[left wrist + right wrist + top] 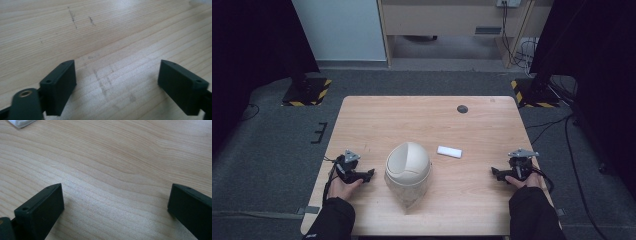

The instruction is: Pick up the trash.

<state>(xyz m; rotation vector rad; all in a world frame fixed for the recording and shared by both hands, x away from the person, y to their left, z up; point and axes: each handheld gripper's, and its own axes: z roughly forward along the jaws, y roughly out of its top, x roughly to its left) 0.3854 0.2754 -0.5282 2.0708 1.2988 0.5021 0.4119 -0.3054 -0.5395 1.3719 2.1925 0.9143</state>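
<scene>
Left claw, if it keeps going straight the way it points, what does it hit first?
Probably the beige helmet: the left claw points at it across bare table, jaws open, nothing between them. Depth is hard to judge.

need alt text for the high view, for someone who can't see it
A person's two hands rest on a wooden table, each holding an open black gripper: the left gripper beside a cream helmet, the right gripper near the table's right edge. A small white block lies just beyond the helmet.
</scene>
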